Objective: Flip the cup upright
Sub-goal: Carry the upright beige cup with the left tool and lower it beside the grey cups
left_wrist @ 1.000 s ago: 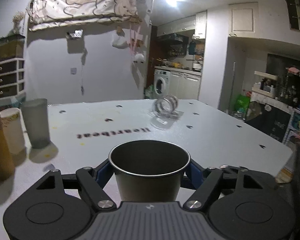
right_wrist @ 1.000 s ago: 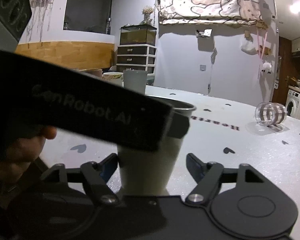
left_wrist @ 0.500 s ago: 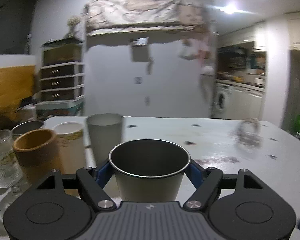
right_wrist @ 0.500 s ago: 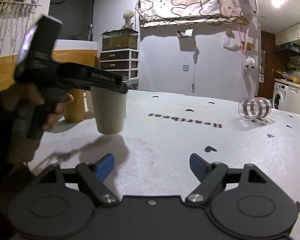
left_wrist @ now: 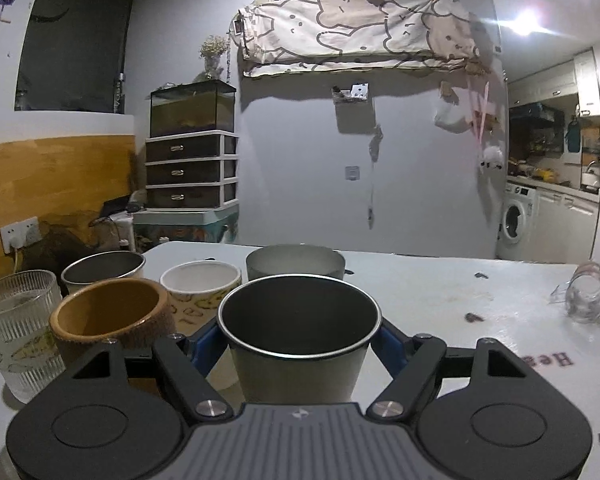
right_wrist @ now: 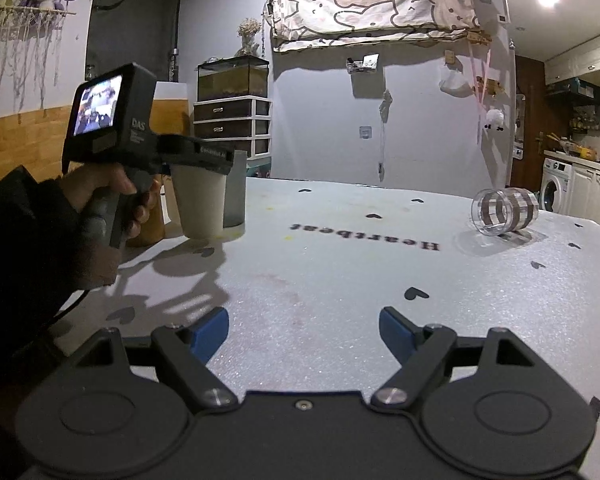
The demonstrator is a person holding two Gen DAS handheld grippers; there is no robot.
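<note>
My left gripper (left_wrist: 300, 340) is shut on a steel cup (left_wrist: 300, 356), held upright with its mouth up, at the left side of the white table (left_wrist: 440, 292). In the right wrist view the same cup (right_wrist: 202, 208) looks pale and stands at or just above the table, held by the left gripper (right_wrist: 204, 156). My right gripper (right_wrist: 304, 330) is open and empty over the table's near part. A clear striped glass (right_wrist: 504, 212) lies on its side at the far right; it also shows in the left wrist view (left_wrist: 586, 294).
A row of upright cups stands left of the held cup: a grey tumbler (left_wrist: 296, 264), a white patterned cup (left_wrist: 200, 286), a brown cup (left_wrist: 108, 316), a steel cup (left_wrist: 102, 270) and a ribbed glass (left_wrist: 16, 324). The table's far edge runs behind them.
My left gripper has swung left with the steel cup, bringing it down beside the row of cups. My right gripper has let go of the cup and pulled back.
</note>
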